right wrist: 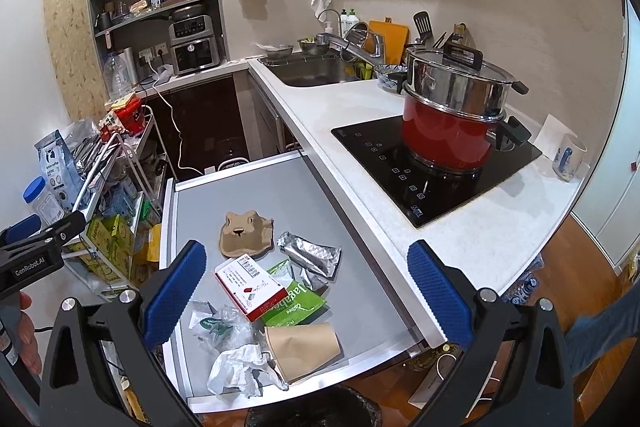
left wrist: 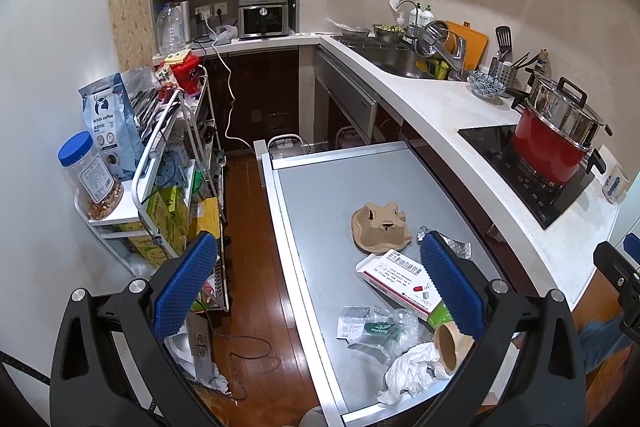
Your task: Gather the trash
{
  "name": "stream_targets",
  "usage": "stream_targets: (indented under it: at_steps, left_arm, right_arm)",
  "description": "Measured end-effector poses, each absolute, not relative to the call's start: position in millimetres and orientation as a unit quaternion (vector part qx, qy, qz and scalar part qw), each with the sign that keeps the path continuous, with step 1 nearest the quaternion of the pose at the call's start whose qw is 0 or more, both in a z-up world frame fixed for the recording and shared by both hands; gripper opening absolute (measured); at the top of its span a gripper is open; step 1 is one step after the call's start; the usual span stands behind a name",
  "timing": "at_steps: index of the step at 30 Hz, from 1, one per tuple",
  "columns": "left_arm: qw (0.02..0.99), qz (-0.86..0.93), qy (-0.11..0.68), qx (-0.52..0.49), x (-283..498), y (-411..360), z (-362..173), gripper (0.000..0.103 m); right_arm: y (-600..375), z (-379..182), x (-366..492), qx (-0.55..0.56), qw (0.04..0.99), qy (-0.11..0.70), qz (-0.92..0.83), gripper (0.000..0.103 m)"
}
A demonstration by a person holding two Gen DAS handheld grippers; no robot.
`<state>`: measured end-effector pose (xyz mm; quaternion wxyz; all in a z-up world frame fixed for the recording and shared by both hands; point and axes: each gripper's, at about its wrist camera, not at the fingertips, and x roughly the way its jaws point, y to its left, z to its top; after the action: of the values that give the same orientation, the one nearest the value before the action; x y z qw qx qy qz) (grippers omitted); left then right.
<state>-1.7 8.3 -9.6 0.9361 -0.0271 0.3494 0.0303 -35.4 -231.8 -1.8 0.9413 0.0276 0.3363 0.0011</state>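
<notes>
Trash lies on a grey metal table (left wrist: 320, 195) (right wrist: 248, 187): a brown pulp cup carrier (left wrist: 380, 227) (right wrist: 246, 233), a red-and-white medicine box (left wrist: 400, 277) (right wrist: 250, 285), a silver foil wrapper (right wrist: 312, 255), a green Jagabee bag (right wrist: 298, 301), a brown paper cup (left wrist: 448, 345) (right wrist: 304, 349) on its side, a crumpled white tissue (left wrist: 412, 373) (right wrist: 238, 371) and clear plastic wrappers (left wrist: 376, 327) (right wrist: 218, 323). My left gripper (left wrist: 320, 287) is open above the table's left edge. My right gripper (right wrist: 306, 295) is open above the pile. Both are empty.
A white counter (right wrist: 360, 115) with an induction hob and a red pot (right wrist: 452, 131) runs along the right. A cluttered white cart (left wrist: 168, 163) stands left of the table. A black-lined bin (right wrist: 316, 409) sits below the table's near edge. Wood floor (left wrist: 248, 227) lies between.
</notes>
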Motion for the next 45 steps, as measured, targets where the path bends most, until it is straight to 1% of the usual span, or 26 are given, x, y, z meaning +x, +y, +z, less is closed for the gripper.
stream_targets:
  at_steps: [9,26,34,39,45]
  left_arm:
    - [0.936,0.030,0.351,-0.027,0,7,-10,0.101]
    - [0.935,0.030,0.352,-0.028,2,9,-11,0.101]
    - [0.928,0.013,0.371,-0.037,8,18,-21,0.101]
    - [0.923,0.012,0.383,-0.035,13,22,-33,0.101]
    - [0.912,-0.019,0.409,-0.018,11,17,-62,0.101]
  right_arm:
    - [-230,-3,-34,0.042,0.940,0.338,0.020,0.099]
    - [-224,-7,-34,0.035,0.939,0.341,0.017,0.099]
    - [-223,-18,-30,0.029,0.933,0.358,0.017,0.099]
    - [-222,-39,-27,0.015,0.923,0.384,0.022,0.099]
    - [-225,-88,-29,0.010,0.899,0.436,0.044,0.099]
